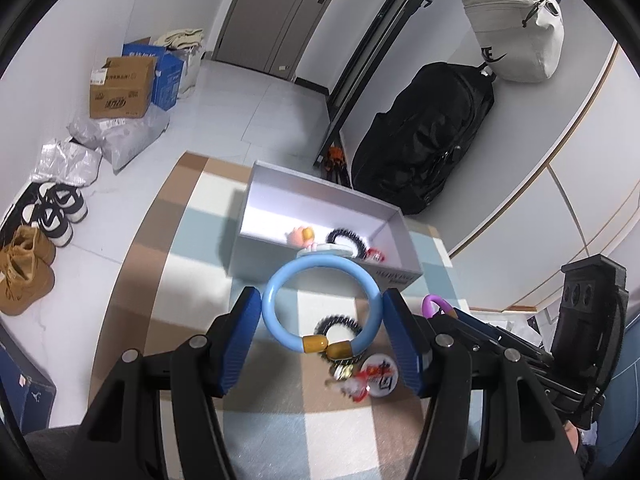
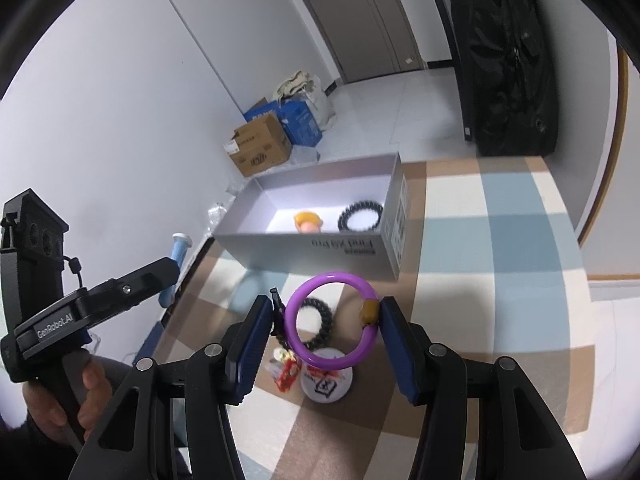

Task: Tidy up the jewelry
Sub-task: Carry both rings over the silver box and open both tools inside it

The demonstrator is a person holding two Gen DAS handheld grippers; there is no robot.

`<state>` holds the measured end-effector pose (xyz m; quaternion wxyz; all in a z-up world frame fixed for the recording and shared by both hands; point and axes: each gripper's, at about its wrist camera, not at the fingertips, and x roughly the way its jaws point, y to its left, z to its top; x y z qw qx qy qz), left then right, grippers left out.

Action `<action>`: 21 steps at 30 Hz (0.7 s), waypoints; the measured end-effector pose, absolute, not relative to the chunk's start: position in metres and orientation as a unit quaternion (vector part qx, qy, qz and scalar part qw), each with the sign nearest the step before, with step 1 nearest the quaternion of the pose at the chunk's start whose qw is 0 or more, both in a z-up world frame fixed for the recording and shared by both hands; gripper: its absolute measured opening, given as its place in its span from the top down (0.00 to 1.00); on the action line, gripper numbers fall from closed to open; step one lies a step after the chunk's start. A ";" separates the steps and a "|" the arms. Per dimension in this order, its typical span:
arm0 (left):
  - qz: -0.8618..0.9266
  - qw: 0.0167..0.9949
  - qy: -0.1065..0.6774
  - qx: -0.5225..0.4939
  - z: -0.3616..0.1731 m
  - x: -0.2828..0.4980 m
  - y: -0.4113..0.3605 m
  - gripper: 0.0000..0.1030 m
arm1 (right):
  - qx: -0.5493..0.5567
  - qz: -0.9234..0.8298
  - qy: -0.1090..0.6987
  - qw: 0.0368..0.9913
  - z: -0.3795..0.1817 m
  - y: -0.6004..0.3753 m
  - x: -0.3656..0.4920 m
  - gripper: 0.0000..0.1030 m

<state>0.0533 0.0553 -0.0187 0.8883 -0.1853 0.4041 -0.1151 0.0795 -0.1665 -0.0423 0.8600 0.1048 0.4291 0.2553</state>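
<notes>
The left claw (image 1: 320,320) grips a blue bangle (image 1: 320,308) across its width, both pads pressed to its rim, lifted above the checked surface (image 1: 192,240). The right claw (image 2: 324,332) likewise clamps a purple bangle (image 2: 332,320) between its pads. Under them on the surface lie a black coiled band (image 2: 318,324), a round white badge (image 2: 326,384) and a small red-and-gold charm (image 2: 286,372). Just beyond stands an open white box (image 1: 400,236) holding another black coiled band (image 2: 360,216) and an orange-and-pink piece (image 2: 308,222).
</notes>
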 end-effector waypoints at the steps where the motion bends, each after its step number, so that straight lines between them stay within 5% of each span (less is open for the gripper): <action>1: -0.115 0.889 0.403 -0.183 -0.017 0.056 0.054 0.44 | 0.106 0.256 0.426 0.861 -0.039 -0.167 0.082 0.48; 21: -0.116 0.890 0.406 -0.171 -0.010 0.110 0.051 0.44 | 0.110 0.293 0.398 0.862 -0.009 -0.160 0.146 0.48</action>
